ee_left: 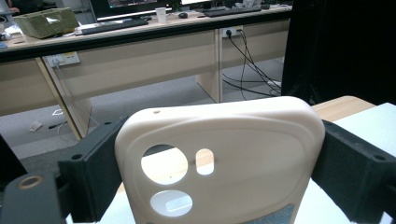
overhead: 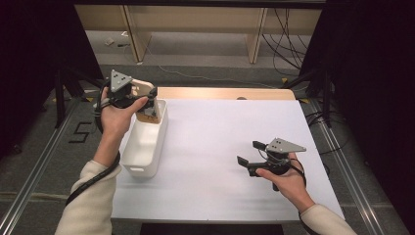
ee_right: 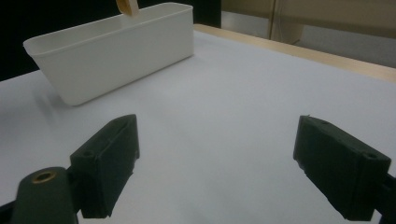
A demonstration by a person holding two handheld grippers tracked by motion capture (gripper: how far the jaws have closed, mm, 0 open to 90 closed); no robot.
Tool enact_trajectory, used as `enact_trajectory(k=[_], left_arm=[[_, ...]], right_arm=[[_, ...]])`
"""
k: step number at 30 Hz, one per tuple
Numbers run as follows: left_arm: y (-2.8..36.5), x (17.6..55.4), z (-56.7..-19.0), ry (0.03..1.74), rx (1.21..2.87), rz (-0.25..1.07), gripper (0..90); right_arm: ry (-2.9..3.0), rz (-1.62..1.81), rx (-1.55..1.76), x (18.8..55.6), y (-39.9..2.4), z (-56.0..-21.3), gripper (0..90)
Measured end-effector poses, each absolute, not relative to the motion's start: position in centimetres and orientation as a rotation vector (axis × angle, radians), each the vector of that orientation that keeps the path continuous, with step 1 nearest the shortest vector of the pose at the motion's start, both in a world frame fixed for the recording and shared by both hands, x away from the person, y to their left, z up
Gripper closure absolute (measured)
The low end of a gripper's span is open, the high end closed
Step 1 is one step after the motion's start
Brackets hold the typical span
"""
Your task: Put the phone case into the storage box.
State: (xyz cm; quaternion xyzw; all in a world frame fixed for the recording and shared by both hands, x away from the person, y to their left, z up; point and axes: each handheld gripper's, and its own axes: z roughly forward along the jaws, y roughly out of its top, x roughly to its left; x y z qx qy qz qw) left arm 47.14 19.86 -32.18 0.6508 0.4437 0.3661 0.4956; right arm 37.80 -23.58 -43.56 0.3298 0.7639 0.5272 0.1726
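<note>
Left gripper (overhead: 147,98), upper left of high view, is clamped on a cream phone case (ee_left: 219,163), held just above far end of white bin (overhead: 144,147). Right gripper (overhead: 249,154), lower right, jaws apart w/ nothing between, over white table (overhead: 220,127).

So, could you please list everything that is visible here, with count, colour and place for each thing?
phone case: 1, beige, clamped between the left gripper's jaws above the far end of the bin
bin: 1, white, oblong, on the left part of the table; something brownish lies at its far end, too unclear to name
table: 1, white top with a wooden strip along the far edge
desks: light wood, beyond the table, with keyboards and a cup on top
cables: several, black, on the floor under the desks
left gripper: 1, black, shut on the phone case
right gripper: 1, black, jaws open, above the right part of the table
</note>
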Motion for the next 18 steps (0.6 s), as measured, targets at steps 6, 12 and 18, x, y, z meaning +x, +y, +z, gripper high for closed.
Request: enact_trajectory(k=[6, 12, 18], left_arm=[[19.73, 47.26, -32.35, 1.071, 1.591, 0.886, 10.3], [19.67, 47.52, -32.63, 1.073, 1.605, 0.888, 10.3], [19.73, 47.81, -32.95, 1.076, 1.616, 0.888, 10.3]], right_arm=[[2.165, 1.500, 0.936, 37.77, -23.56, -43.55, 15.3], [2.168, 1.498, 0.937, 37.78, -23.55, -43.56, 15.4], [2.167, 1.501, 0.935, 37.78, -23.57, -43.52, 15.4]])
